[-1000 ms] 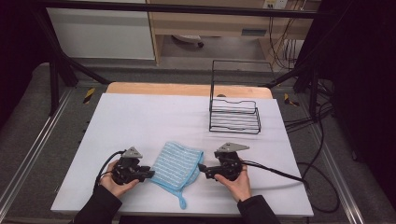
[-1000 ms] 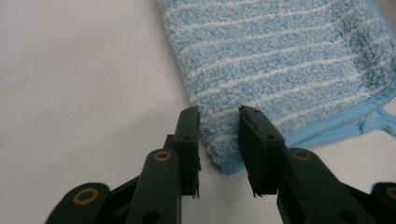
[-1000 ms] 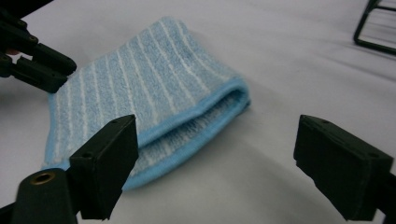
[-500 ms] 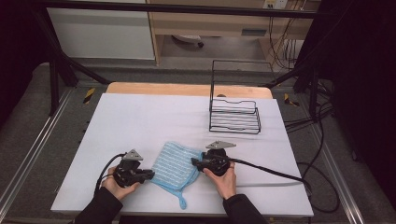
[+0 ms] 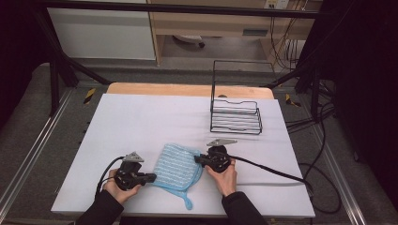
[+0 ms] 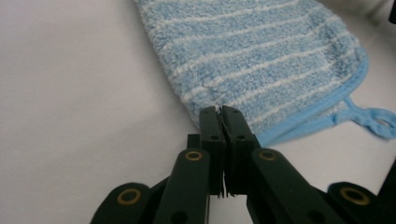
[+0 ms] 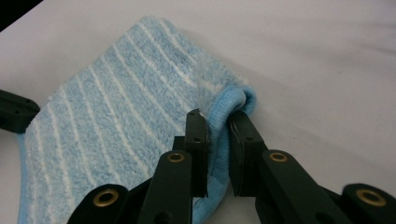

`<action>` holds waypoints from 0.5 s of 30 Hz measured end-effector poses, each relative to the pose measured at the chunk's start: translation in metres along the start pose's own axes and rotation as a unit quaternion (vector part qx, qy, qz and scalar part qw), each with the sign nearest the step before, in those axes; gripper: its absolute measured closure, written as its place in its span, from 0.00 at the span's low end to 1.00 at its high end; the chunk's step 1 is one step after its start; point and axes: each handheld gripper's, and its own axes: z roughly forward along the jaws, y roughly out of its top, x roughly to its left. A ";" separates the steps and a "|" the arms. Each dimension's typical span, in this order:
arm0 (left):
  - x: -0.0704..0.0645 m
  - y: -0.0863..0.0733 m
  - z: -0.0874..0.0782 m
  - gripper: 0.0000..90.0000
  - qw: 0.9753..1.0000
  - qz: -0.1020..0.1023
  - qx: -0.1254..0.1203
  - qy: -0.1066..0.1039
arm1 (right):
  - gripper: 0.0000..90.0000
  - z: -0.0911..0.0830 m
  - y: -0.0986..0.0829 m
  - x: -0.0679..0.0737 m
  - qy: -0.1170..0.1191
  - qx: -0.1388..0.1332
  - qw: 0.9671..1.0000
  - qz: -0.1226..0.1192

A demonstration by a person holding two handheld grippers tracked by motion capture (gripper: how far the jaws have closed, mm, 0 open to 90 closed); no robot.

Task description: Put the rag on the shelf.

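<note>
A light blue cloth [image 5: 176, 168] with white stripes and a blue hem lies near the front edge of the white table [image 5: 155, 117]. My left gripper [image 5: 152, 177] is at the cloth's left edge. In the left gripper view its jaws [image 6: 220, 112] are pressed together on the cloth's [image 6: 261, 56] fringe. My right gripper [image 5: 197, 160] is at the cloth's right edge. In the right gripper view it [image 7: 217, 119] is shut on a raised fold of the hemmed cloth [image 7: 116, 116].
A black wire rack [image 5: 234, 115] stands at the back right of the table. The cloth's hanging loop [image 5: 187, 204] trails toward the front edge. A black cable [image 5: 272, 171] runs from the right gripper off to the right.
My right gripper has moved left onto the cloth's right edge and closed on it, raising a fold. The left gripper has barely shifted.
</note>
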 end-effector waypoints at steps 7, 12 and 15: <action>-0.022 -0.002 0.004 0.97 1.000 0.018 -0.015 -0.008 | 0.88 0.001 0.015 -0.011 0.011 0.011 1.000 -0.025; -0.033 -0.006 0.008 0.97 1.000 0.025 -0.018 0.005 | 0.87 0.004 0.017 -0.015 0.018 0.009 0.999 -0.048; -0.031 -0.006 0.008 0.95 1.000 0.022 -0.019 0.008 | 0.84 0.006 0.015 -0.015 0.010 0.011 0.999 -0.051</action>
